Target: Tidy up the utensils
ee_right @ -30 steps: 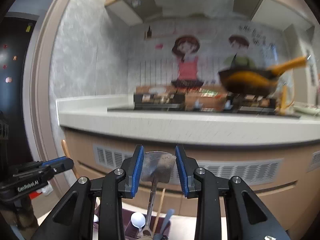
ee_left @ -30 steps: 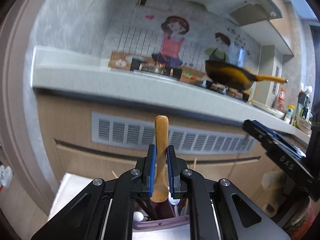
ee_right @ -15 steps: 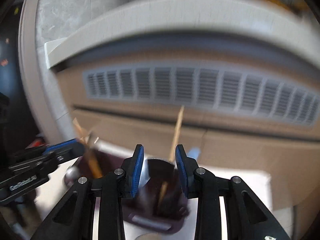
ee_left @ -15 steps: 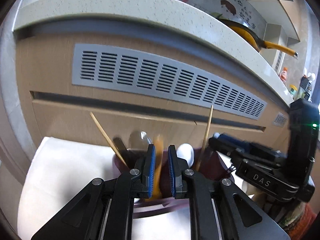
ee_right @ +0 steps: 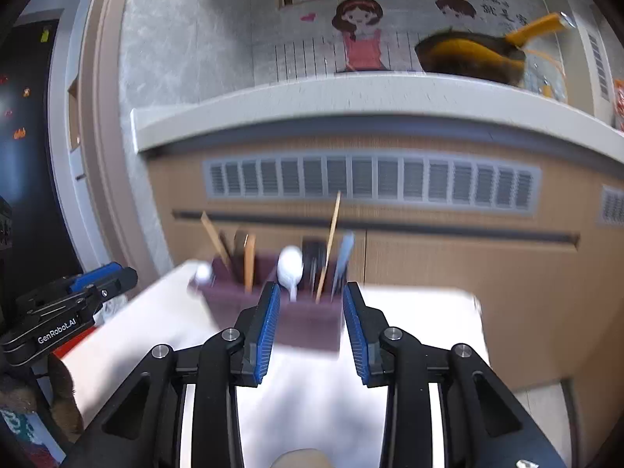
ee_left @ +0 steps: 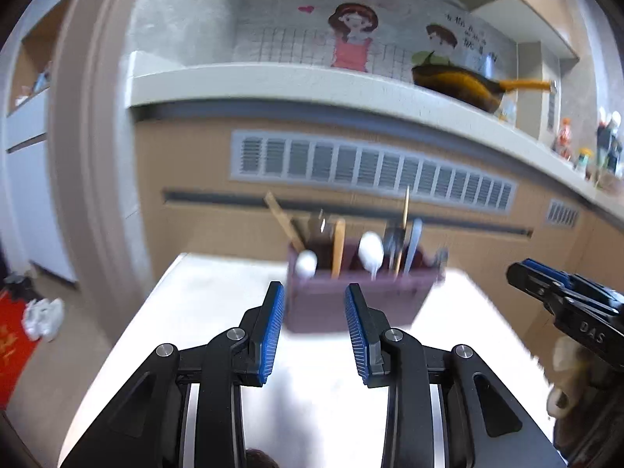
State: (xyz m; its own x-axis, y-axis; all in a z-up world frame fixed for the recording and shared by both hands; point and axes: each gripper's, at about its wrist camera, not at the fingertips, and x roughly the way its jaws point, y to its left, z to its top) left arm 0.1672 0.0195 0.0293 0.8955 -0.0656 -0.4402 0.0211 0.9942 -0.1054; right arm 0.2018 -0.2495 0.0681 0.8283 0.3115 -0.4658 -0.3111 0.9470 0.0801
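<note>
A purple utensil holder (ee_left: 351,304) stands at the far edge of a white table (ee_left: 218,312); it also shows in the right wrist view (ee_right: 308,323). It holds a wooden spoon (ee_left: 338,247), white spoons (ee_left: 370,251), chopsticks (ee_left: 405,214), a blue-handled piece and dark metal utensils. My left gripper (ee_left: 314,331) is open and empty, a little short of the holder. My right gripper (ee_right: 310,329) is open and empty, just in front of the holder. Each gripper shows at the edge of the other's view.
Wooden cabinets with a grey vent grille (ee_left: 370,167) stand behind the table under a white countertop (ee_right: 351,97). A yellow-handled pan (ee_right: 472,52) sits on the counter. A red mat (ee_left: 11,347) lies on the floor at left.
My left gripper has let go of the wooden spoon into the holder and opened. Both grippers have pulled back from the holder; the metal spatula now stands in it.
</note>
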